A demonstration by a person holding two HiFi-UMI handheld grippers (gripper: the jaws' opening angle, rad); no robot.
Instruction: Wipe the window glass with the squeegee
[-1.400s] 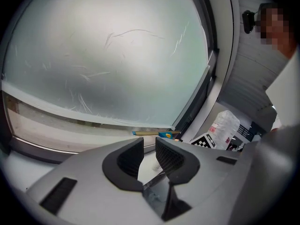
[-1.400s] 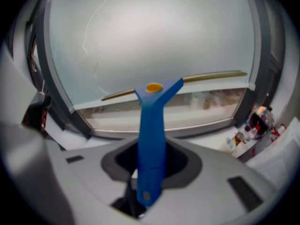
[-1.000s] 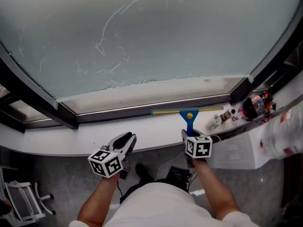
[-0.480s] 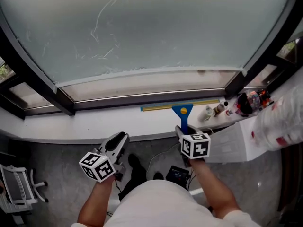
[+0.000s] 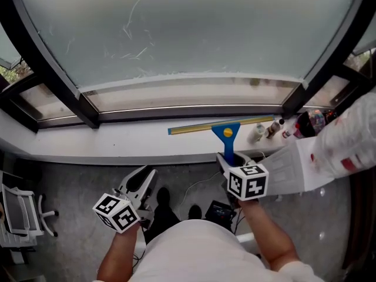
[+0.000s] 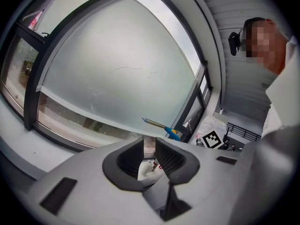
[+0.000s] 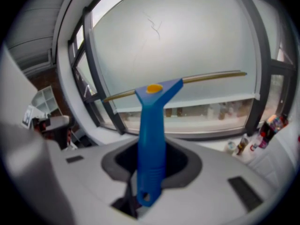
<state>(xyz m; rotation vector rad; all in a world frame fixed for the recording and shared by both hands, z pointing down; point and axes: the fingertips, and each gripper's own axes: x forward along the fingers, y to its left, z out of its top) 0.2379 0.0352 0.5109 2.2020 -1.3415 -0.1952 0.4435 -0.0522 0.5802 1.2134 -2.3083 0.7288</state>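
Plainly, the right claw (image 7: 151,165) grips the squeegee (image 7: 151,125) handle, its tips hidden; the left claw (image 6: 149,150) seems slightly parted, empty.

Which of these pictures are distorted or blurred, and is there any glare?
Head view: sharp, but the window frame bends into curves. Left gripper view: strong fisheye, black corners. Right gripper view: same fisheye; the squeegee handle close to the lens is soft. No hard glare in any view; the window glass glows evenly.

Small bottles (image 5: 267,131) stand on the white sill (image 5: 88,143) beside a plastic bag (image 5: 346,145).
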